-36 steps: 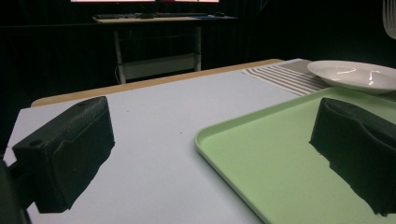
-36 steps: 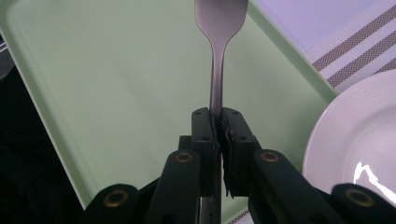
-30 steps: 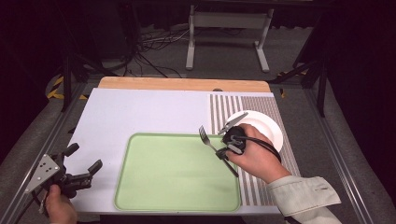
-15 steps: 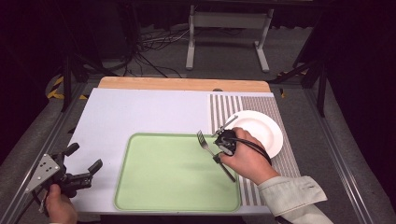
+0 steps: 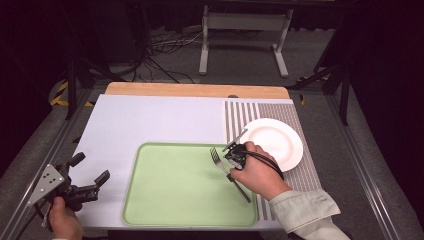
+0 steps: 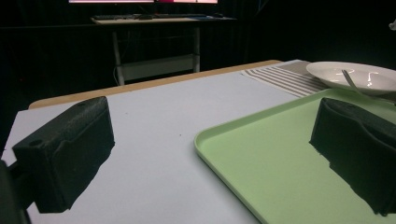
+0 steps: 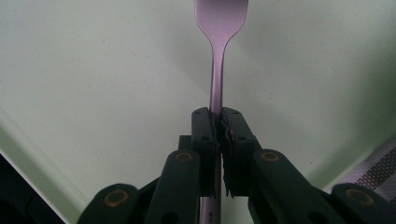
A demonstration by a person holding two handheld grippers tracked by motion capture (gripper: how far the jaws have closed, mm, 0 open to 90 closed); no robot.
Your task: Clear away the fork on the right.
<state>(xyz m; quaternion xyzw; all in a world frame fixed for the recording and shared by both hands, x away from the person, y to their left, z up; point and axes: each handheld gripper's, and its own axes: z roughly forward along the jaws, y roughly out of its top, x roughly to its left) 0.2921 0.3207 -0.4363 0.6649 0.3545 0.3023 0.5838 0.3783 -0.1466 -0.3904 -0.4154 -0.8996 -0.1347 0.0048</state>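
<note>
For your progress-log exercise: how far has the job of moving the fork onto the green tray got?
Done: the right tool has the fork clamped by its handle, above the green tray. In hand: bringing it down to the tray. Left: set it down and let go. The left tool waits open by the tray's left edge.

One fork (image 5: 222,165) is in view, one green tray (image 5: 175,200) and one white plate (image 5: 280,142), the plate at about two o'clock from the tray. There are two grippers, one per hand: the left gripper (image 5: 85,179) at eight o'clock on the table and the right gripper (image 5: 235,156) at four. One striped mat (image 5: 240,117) lies under the plate, and one wooden board (image 5: 195,90) sits at twelve
</note>
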